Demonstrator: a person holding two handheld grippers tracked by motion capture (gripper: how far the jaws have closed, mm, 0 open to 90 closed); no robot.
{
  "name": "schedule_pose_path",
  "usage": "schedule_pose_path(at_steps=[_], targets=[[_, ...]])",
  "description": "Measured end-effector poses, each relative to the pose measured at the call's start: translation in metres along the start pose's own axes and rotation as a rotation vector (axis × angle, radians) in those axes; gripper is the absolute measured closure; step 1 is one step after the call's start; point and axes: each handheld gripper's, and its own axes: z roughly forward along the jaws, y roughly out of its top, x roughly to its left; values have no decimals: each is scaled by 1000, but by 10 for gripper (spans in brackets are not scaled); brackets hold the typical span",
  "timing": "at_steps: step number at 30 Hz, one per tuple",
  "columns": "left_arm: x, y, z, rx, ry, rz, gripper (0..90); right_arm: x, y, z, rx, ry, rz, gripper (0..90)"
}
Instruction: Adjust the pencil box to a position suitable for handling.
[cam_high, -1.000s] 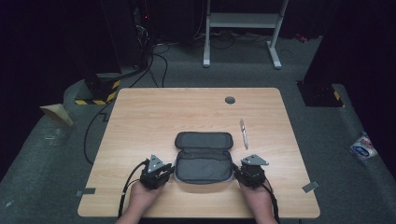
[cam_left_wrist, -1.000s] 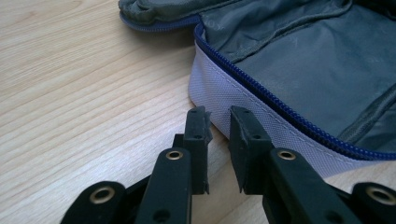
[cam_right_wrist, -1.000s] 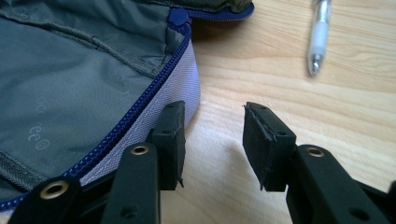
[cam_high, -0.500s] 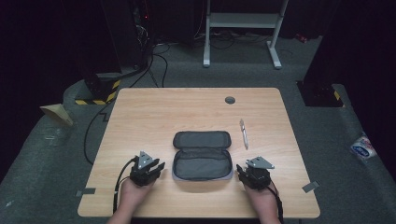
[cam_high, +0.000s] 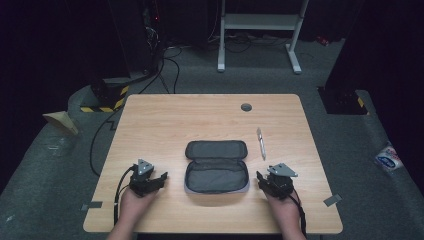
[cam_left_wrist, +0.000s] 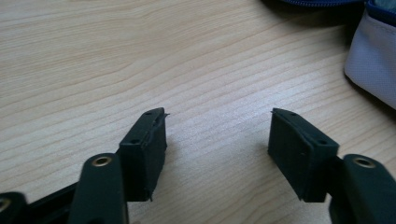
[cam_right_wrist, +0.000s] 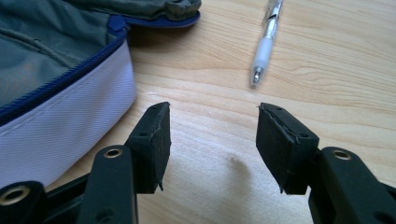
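From above, an unzipped fabric pencil case (cam_high: 217, 166) is lying mid-table on pale woodgrain (cam_high: 165, 125), between both grippers, pen (cam_high: 260, 143) beside it.

The left gripper (cam_left_wrist: 217, 133) is just spreading, empty.

The right gripper (cam_right_wrist: 212, 140) is widening too, grasping nothing, blue zipper alongside.

Open pouch (cam_high: 217, 167) mid-table (cam_high: 165, 125); pen (cam_high: 260, 143) just right, apart.

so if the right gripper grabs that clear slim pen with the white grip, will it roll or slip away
The clear slim pen with a white grip looks round and smooth, so a nudge would probably roll it across the bare wooden table. It seems light and stiff. The soft white grip section probably offers the surest hold for the right gripper.
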Motion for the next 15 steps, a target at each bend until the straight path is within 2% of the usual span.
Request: schedule_pose_path(at_steps=[3, 5, 7, 9, 10, 13, 14, 15], targets=[[-1, 0, 0, -1, 0, -3, 337, -5, 2, 2, 6, 4, 4, 482], [-1, 0, 0, -1, -1, -3, 332, -11, 9, 6, 40, -38, 1, 522], [0, 0, 0, -2, -3, -1, 331, -14, 10, 8, 35, -38, 18, 531], [0, 0, 0, -1, -3, -1, 330, -20, 16, 13, 56, -40, 37, 549], [0, 0, 0, -1, -4, 0, 329, -24, 22, 16, 53, -56, 41, 593], [0, 0, 0, 0, -5, 0, 327, -26, 30, 22, 69, -77, 38, 594], [0, 0, 0, 0, -5, 1, 327, -27, 33, 25, 71, -76, 37, 585], [0, 0, 0, 0, -5, 1, 327, -30, 40, 31, 83, -51, 61, 557]])
